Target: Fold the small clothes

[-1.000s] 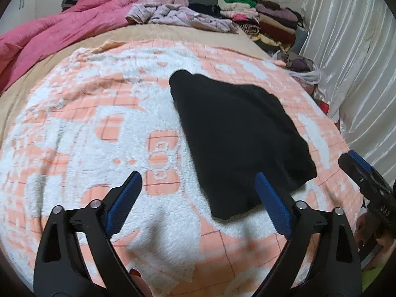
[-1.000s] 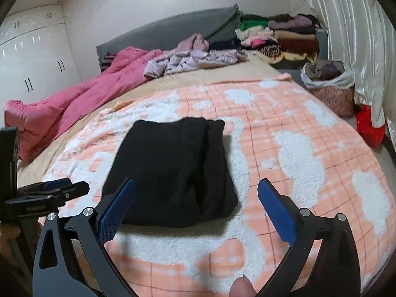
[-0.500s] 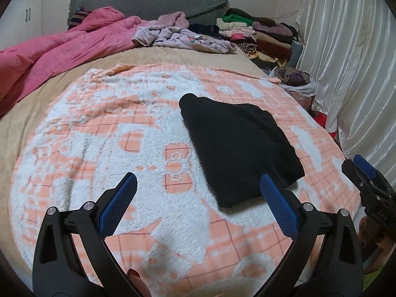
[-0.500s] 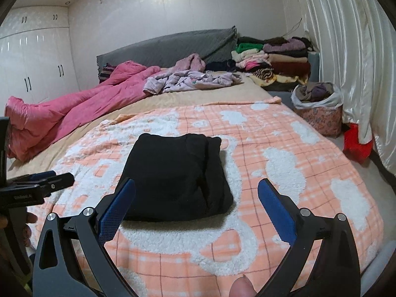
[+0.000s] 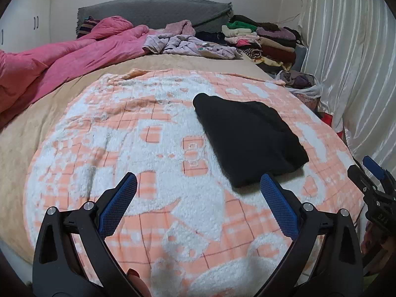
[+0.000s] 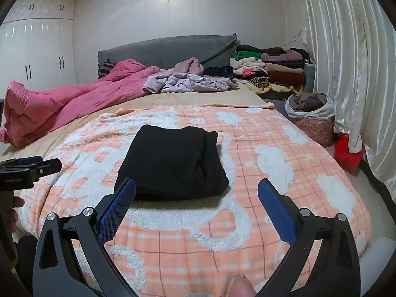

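Lying folded into a compact block on the peach-and-white blanket [image 6: 247, 163], the black garment [image 6: 173, 163] needed no holding, so the left gripper [image 5: 198, 198] and the right gripper [image 6: 196, 199] hung above the bed's near edge, jaws spread wide and empty.

A black garment [image 6: 173, 165] lies folded into a compact, roughly rectangular bundle on the peach-and-white plush blanket [image 6: 272, 153] covering the near end of the bed. Its fabric is plain, dark and matte, with no visible pattern. Layered folds show along its right side in the right wrist view, where one edge overlaps another. The left wrist view shows the same bundle [image 5: 247, 138] lying flat, its far corner rounded. Nothing touches or holds it.
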{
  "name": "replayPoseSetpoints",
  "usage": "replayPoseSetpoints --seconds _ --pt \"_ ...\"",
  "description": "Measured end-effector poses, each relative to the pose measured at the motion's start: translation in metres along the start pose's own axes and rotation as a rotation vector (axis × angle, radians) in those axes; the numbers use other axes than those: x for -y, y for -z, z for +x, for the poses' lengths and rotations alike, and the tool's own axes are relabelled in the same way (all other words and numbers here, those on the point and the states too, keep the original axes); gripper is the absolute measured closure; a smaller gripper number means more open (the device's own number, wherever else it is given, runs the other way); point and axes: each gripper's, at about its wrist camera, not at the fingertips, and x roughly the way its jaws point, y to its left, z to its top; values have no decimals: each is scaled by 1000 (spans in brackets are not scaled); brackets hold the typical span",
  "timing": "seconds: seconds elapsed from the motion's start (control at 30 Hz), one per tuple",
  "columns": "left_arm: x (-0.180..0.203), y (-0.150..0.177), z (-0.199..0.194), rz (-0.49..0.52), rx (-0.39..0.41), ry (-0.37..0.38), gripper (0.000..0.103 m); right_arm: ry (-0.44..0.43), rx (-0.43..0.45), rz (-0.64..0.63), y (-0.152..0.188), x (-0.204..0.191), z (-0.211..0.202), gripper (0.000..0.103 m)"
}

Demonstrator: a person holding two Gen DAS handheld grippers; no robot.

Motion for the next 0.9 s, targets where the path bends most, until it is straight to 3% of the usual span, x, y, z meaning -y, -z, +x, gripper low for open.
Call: replayPoseSetpoints --seconds 0.9 --pt "5 44 20 1 -57 -9 10 -2 -125 5 59 -7 22 5"
